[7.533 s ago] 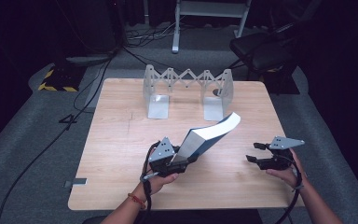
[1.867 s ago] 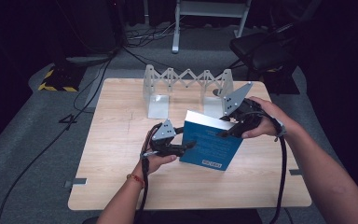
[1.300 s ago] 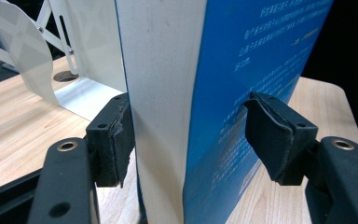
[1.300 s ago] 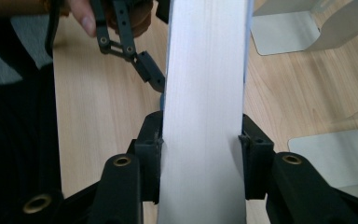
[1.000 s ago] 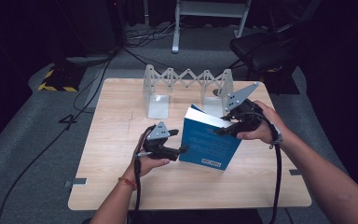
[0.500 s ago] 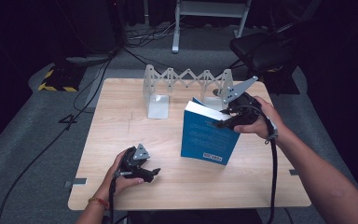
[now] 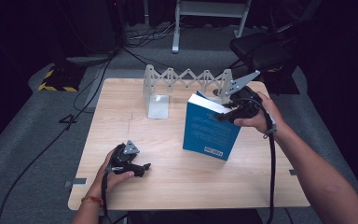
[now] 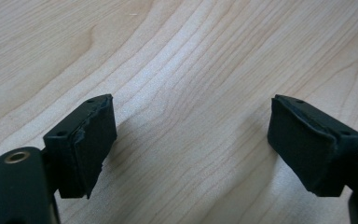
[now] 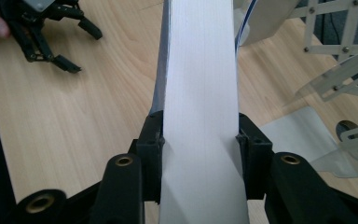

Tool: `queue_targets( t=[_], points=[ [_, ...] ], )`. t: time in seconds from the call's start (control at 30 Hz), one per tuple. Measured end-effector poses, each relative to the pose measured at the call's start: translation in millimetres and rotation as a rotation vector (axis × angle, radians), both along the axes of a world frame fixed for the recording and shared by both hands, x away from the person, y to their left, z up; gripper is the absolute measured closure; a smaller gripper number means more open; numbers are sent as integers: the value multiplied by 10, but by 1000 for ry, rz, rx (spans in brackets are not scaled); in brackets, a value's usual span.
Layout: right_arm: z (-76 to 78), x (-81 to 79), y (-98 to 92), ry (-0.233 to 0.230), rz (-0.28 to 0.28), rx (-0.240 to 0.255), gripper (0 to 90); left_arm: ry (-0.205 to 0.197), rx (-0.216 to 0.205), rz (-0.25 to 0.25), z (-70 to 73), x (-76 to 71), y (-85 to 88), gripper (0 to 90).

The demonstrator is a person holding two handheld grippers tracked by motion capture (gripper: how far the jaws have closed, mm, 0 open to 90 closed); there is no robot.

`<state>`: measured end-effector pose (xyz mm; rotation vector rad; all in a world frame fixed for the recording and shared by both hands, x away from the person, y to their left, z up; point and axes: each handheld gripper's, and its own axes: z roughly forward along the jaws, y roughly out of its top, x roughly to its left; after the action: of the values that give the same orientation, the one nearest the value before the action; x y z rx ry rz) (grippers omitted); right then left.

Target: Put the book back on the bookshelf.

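Keeps the blue book (image 7: 209, 131) upright on its bottom edge, right of the middle of the table (image 7: 168, 189) and just in front of the folding metal rack (image 7: 182, 78). Leans it slightly. Pinches it at the top corner with the right gripper (image 7: 224, 113), closed just to the thickness of the page block, pads pressed on both covers, as seen along the white page edge in the right gripper view (image 9: 199, 154). Offers no second support: rests the left gripper (image 7: 139, 167) low over the front left of the table, well apart from the book, spread wide after just opening further, with bare wood and nothing else between the pads (image 8: 93, 149).

Risks, as a judgement:
- Could pivot about that single high grip, since only the bottom edge meets the wood; would swing or topple flat with any sideways pull.
- Could slip through the pads if squeezed too lightly, smooth covers helping.
- Could fan open below the grip, pages sagging, if tilted further.
- Could strike the rack or the clear end plate (image 7: 158, 105) when steered toward them at an angle, and shove them back.
- Could not be caught in time from the left, given that distance.
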<state>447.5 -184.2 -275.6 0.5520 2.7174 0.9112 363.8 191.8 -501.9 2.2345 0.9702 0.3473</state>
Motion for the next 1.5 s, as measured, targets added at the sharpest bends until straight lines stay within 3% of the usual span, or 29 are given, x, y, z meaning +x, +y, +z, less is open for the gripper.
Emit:
queue_targets(
  t=[0.33, 0.77, 0.87, 1.27, 1.5],
  points=[
    [27, 148, -122, -44, -102, -2, 609, -22, -10, 45, -24, -33, -23, 131],
    [155, 461, -334, -72, -289, 15, 608, -17, -16, 40, -26, -28, -27, 127],
    [187, 528, -379, -91, -323, 29, 608, -17, -9, 15, -22, -31, -29, 128],
    [246, 693, -443, -102, -401, 15, 608, -20, -10, 2, -24, -29, -39, 127],
    [271, 836, -370, -104, -454, 47, 607, -24, -9, -1, -24, -30, -42, 129]
  ],
)
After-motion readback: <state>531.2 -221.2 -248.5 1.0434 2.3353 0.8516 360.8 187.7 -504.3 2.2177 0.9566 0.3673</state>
